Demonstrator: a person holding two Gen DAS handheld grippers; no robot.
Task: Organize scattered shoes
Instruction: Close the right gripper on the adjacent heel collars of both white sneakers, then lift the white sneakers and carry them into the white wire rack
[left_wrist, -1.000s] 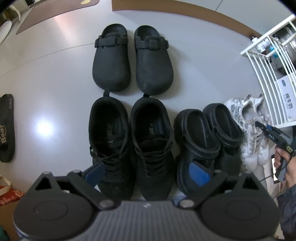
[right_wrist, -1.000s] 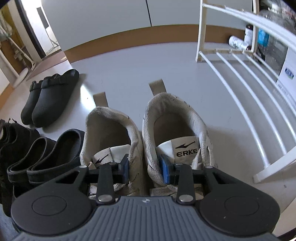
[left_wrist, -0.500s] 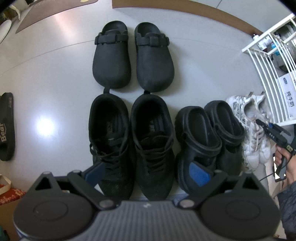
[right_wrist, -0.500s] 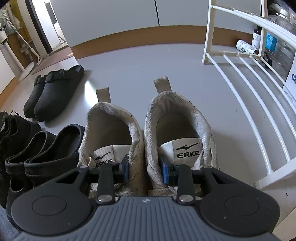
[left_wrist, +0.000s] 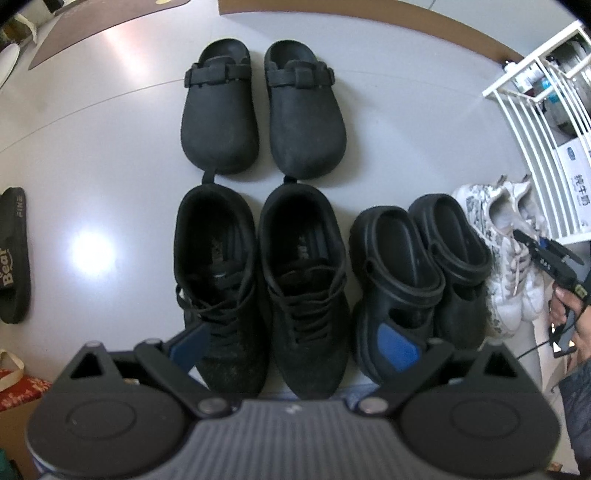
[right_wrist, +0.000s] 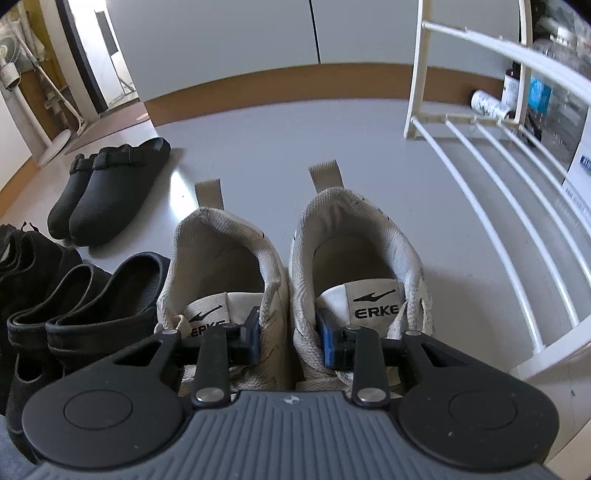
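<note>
Beside the white rack (right_wrist: 480, 206), the right claw (right_wrist: 290, 330) pinches both white sneakers' (right_wrist: 354, 258) inner collars together; the left claw (left_wrist: 295, 343) hangs spread over black shoes (left_wrist: 258, 280)

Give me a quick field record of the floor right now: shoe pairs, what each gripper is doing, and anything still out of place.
back row: black clogs, paired
front row: black sneakers, black sandals, white sneakers, side by side
right gripper: pinching the two white sneakers' inner sides together
left gripper: open above the black sneakers, holding nothing
stray: one black slipper alone at far left
nearby: white rack beside the white sneakers
</note>
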